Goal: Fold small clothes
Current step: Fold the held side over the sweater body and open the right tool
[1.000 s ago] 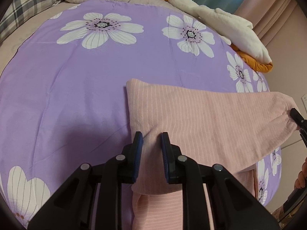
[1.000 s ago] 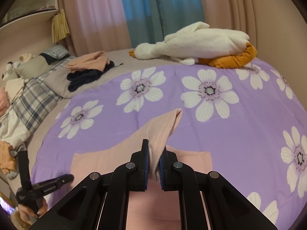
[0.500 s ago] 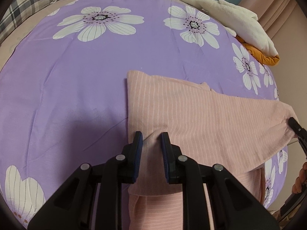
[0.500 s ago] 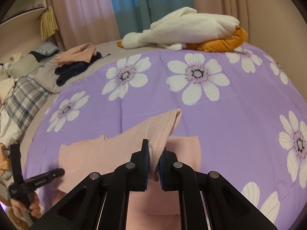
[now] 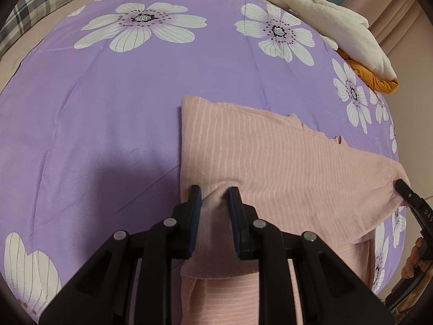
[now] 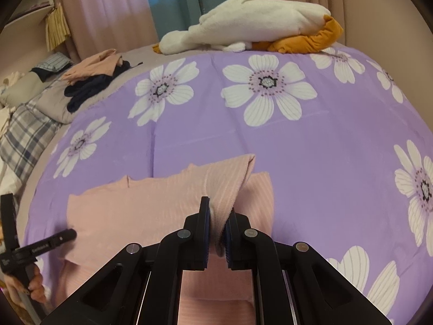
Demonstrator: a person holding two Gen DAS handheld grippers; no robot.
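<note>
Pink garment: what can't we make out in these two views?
- Pink garment, near hem: left wrist view, cut off by the bottom edge and the left gripper.
- Pinched edge: right wrist view, hidden between the right gripper fingers.
- Garment type: folded, unclear in both views.

Pink garment with thin white stripes, folded over itself, lies flat on the bed; its folded edge runs toward 12 o'clock.

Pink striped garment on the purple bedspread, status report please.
Left gripper and right gripper both shut on pink striped garment. Upper layer partly folded over. White plush toy far off, nothing obstructing.
</note>
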